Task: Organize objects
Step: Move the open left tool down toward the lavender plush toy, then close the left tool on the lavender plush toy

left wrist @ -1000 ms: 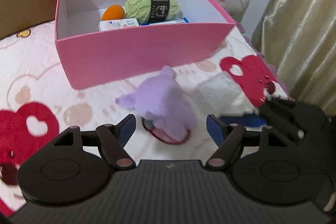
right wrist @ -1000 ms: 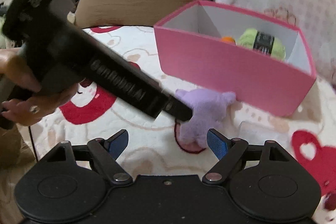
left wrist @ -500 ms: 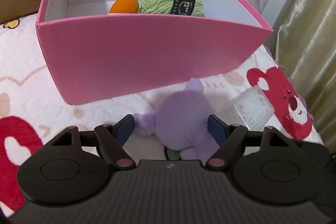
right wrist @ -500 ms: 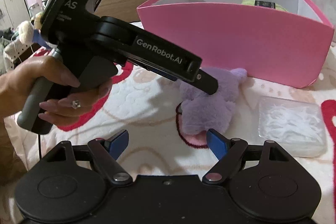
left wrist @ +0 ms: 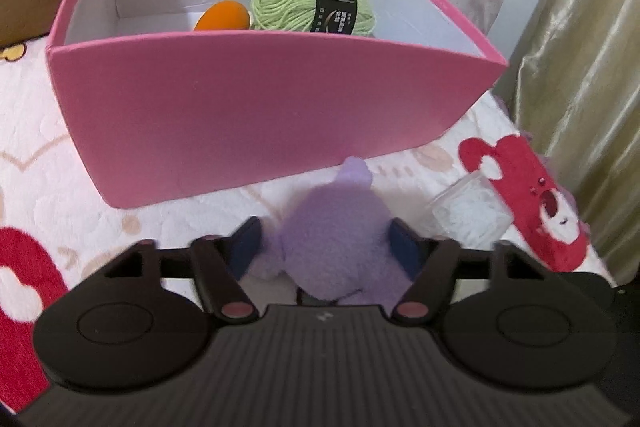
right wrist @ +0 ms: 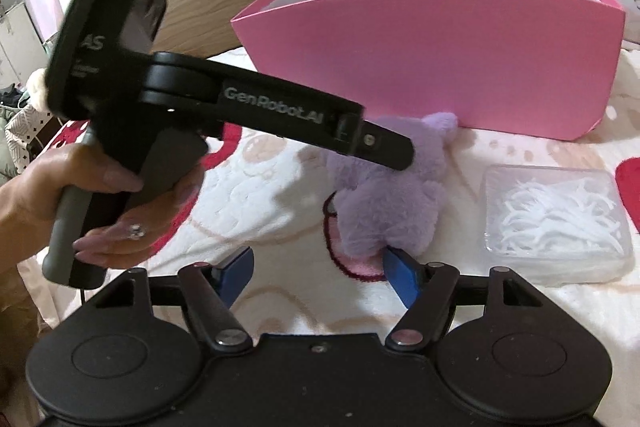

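Toy position: the purple plush toy (left wrist: 336, 247) sits on the blanket (left wrist: 36, 131), just before the near wall of the pink box (left wrist: 260, 107), between the blue fingers (left wrist: 246, 247) of the left gripper (left wrist: 325, 247).
Left gripper: jaws part-closed, pads at both flanks of the toy; a firm hold I cannot confirm.
Right gripper (right wrist: 318, 267): wide open, empty, near the toy but to its near side.
Nearer hand: the left.
Toy axis: it seems to point toward the box.
Writing: "GenRobot.AI" on the left gripper; the label on the green yarn (left wrist: 312, 7) is not readable.
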